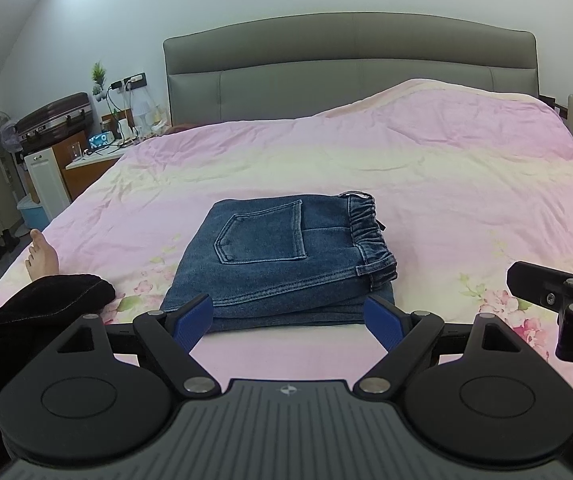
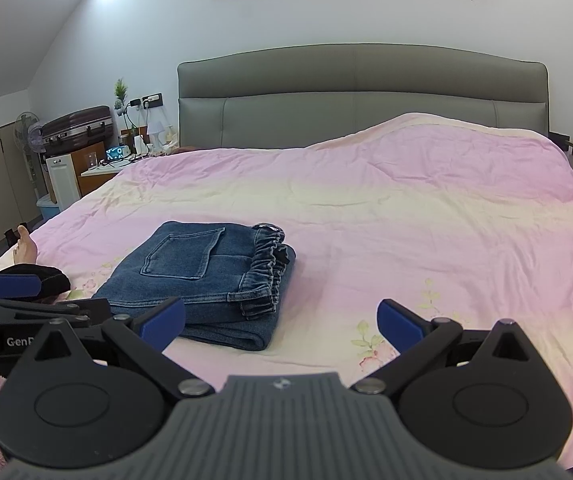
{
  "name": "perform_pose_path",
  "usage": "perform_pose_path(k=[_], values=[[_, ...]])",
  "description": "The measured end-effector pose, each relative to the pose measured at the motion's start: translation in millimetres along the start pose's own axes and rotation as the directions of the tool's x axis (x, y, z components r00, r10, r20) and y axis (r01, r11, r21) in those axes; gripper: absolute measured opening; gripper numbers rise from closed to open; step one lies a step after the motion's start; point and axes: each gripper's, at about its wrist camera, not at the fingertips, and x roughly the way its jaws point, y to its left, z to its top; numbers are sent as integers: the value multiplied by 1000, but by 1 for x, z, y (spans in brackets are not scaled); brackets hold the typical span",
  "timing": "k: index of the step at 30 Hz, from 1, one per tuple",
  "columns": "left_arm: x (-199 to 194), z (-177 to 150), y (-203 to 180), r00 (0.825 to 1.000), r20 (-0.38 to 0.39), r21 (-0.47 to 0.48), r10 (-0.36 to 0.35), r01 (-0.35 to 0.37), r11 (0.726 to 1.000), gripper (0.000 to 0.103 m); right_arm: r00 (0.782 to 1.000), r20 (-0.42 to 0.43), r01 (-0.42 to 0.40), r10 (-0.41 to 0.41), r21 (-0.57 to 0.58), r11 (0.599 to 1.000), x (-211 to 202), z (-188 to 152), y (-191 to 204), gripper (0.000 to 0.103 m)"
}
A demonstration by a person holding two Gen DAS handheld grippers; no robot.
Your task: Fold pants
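Observation:
The blue denim pants (image 1: pixel 282 256) lie folded into a compact stack on the pink bedspread (image 1: pixel 426 168), back pocket up and elastic waistband to the right. My left gripper (image 1: pixel 288 320) is open just in front of the stack's near edge, holding nothing. In the right wrist view the pants (image 2: pixel 202 276) lie left of centre. My right gripper (image 2: pixel 282 322) is open and empty; its left pad sits at the stack's near edge and its right pad over bare bedspread (image 2: pixel 426 220). Each gripper shows at the edge of the other's view.
A person's bare foot (image 1: pixel 42 256) and dark trouser leg (image 1: pixel 46 300) rest on the bed at the left. A grey headboard (image 1: pixel 350 64) stands behind. A cluttered nightstand (image 1: pixel 102 152), a suitcase (image 1: pixel 56 118) and a fan (image 1: pixel 0 132) are to the left of the bed.

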Motion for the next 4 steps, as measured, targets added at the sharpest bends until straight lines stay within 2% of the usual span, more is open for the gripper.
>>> perform_pose_path(k=[4], values=[[-2,0,-1,1000,2,8,-5,5,1000,100,1000,-1,-1,1,3,1000,0,0,0,98]])
